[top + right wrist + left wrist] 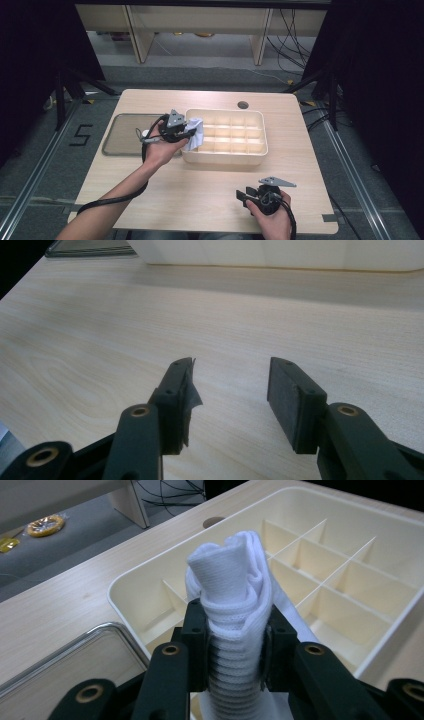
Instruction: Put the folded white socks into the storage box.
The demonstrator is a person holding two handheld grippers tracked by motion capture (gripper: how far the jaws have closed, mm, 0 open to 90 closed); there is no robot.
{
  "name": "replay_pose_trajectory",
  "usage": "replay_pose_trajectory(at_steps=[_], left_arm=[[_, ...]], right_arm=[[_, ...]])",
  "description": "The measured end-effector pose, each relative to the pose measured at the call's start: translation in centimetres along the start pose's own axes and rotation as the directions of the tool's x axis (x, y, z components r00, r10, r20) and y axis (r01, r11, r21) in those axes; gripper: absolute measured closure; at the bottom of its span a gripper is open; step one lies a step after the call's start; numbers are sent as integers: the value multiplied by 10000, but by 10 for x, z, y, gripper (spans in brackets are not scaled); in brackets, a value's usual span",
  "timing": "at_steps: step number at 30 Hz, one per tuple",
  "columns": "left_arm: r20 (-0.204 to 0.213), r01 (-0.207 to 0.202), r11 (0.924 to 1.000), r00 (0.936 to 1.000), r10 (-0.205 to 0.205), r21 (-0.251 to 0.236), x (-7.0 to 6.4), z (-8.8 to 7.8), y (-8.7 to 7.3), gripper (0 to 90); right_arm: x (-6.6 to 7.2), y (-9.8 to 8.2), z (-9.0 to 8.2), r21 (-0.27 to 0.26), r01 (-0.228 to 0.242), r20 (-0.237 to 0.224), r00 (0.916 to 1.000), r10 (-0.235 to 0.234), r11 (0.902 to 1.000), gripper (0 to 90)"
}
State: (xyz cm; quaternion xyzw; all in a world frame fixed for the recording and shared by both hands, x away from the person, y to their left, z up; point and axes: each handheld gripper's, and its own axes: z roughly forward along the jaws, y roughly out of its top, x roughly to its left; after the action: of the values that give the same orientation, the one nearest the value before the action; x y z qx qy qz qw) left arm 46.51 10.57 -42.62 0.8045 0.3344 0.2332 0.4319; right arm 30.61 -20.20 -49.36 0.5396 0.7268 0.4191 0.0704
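Note:
A rolled white sock (235, 610) stands clamped between the jaws of my left gripper (234, 647), its top poking above them. In the high view that gripper (190, 134) holds the sock (196, 131) over the left end of a cream divided box (252, 156). The box (125, 587) has many small square compartments, and the ones in sight hold nothing. My right gripper (230, 390) is open just above the bare table, its pads apart with nothing between them. In the high view it (242, 196) rests near the front edge, pointing left.
A flat grey metal tray (120, 135) lies left of the box, partly under the left hand; its rim (65, 647) shows below the sock. A cable hole (243, 105) sits behind the box. Light wood tabletop (125, 325) stretches between the box and the right gripper.

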Motion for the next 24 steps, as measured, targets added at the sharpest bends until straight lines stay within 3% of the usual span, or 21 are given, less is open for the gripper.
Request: replay_pose_trajectory(at_steps=[10,11,16,19,24], left_arm=[[-41,-121,9972,9999,124,740,1,17,-10,696],[-109,-213,9938,9997,226,1089,2,18,-10,695],[-90,-44,9900,9999,57,1411,1,22,-11,695],[-86,-259,9819,9996,280,1874,-2,24,-8,695],[-68,-309,9760,9994,332,2155,-4,26,-8,693]], right_arm=[[0,0,0,-87,-18,-128,9999,17,10000,537],[1,0,-1,-45,-41,-65,10000,41,10000,537],[2,0,-1,-40,-149,-83,9999,149,9999,537],[1,1,-1,-39,-37,-32,10000,37,10000,537],[0,0,-1,-55,-12,-45,10000,12,10000,537]])
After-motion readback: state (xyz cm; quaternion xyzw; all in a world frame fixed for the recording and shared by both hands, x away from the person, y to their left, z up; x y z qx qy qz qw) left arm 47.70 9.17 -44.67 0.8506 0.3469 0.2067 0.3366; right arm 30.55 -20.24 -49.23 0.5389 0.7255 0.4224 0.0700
